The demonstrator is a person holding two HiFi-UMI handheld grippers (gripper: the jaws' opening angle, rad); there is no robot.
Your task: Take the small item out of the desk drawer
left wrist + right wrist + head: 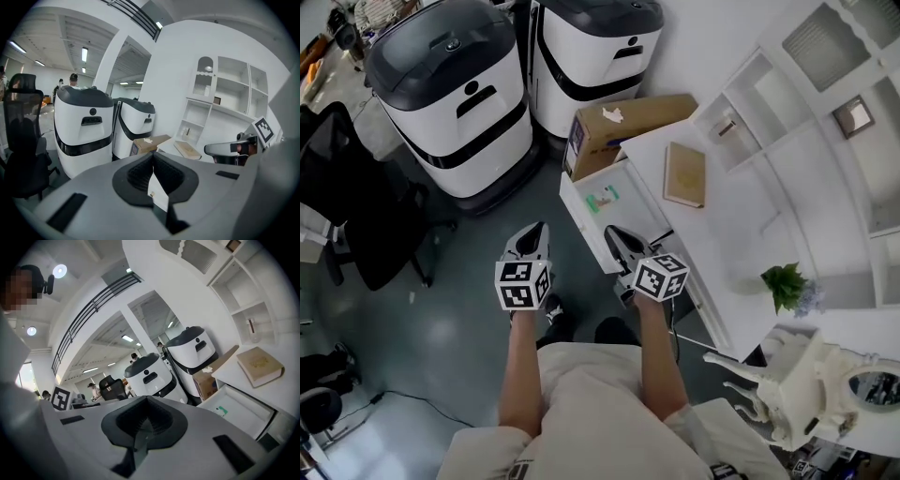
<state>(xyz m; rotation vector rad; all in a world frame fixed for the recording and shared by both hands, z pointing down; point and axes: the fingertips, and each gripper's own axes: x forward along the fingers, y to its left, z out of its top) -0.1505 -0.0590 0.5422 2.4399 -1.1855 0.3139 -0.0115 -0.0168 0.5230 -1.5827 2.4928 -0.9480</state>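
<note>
The white desk drawer (pixel 581 212) stands pulled open. A small green and white item (pixel 602 198) lies flat on its floor, also seen as the item (pixel 219 410) inside the drawer (pixel 255 405) in the right gripper view. My right gripper (pixel 613 232) hovers just in front of the drawer's near end, and its jaws (pixel 146 398) are shut with nothing held. My left gripper (pixel 532 231) hangs over the grey floor, left of the drawer. It is shut (pixel 153 155) and empty too. Neither gripper touches the item.
A tan book (pixel 684 174) lies on the white desk (pixel 741 225) beside a shelf unit (pixel 825 103). A cardboard box (pixel 619 127) stands behind the drawer, with two white and black machines (pixel 455 94) beyond. A black office chair (pixel 356 206) is at left, a small plant (pixel 786 284) at right.
</note>
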